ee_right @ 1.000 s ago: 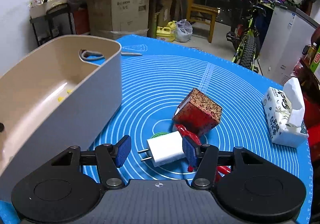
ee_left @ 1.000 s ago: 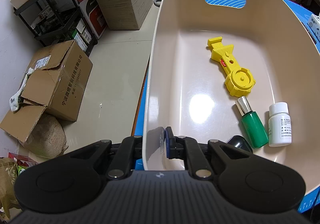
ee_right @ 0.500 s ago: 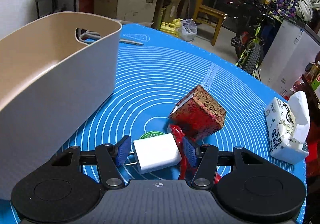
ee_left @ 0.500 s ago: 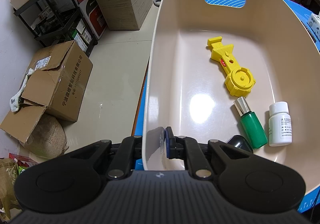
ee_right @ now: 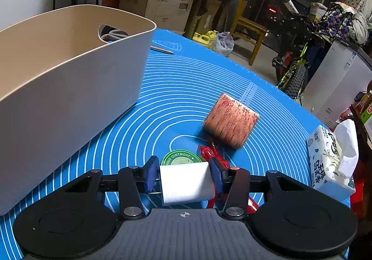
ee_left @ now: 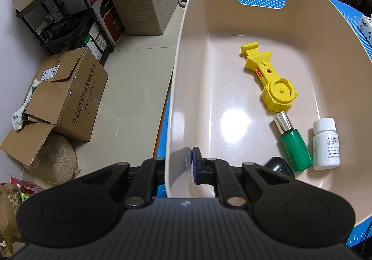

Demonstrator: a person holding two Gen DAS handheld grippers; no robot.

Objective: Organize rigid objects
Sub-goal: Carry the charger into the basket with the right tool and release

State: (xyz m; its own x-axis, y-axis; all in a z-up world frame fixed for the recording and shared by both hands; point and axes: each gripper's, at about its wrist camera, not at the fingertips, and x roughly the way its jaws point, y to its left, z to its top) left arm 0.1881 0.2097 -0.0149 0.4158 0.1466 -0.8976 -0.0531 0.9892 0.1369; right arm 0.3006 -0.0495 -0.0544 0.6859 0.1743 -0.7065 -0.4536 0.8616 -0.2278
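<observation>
My left gripper (ee_left: 180, 164) is shut on the near rim of the beige bin (ee_left: 173, 88). Inside the bin lie a yellow plastic tool (ee_left: 269, 78), a green bottle with a silver cap (ee_left: 293, 143), a white pill bottle (ee_left: 325, 143) and a dark object (ee_left: 276, 164), partly hidden. My right gripper (ee_right: 183, 176) is shut on a white charger plug (ee_right: 186, 183), lifted above the blue mat (ee_right: 181, 88). A green ointment tin (ee_right: 180, 157), a red toy (ee_right: 214, 155) and a blurred red patterned box (ee_right: 231, 120) lie on the mat. The bin (ee_right: 69, 88) stands to the left.
A tissue pack (ee_right: 330, 162) sits at the mat's right edge. A thin grey strip (ee_right: 161, 49) lies at the far end of the mat. Cardboard boxes (ee_left: 69, 95) and a black shelf (ee_left: 67, 18) stand on the floor left of the table.
My right gripper has closed on the white charger plug and lifted it off the mat, uncovering the green tin. The red box has shifted. The left gripper has not moved.
</observation>
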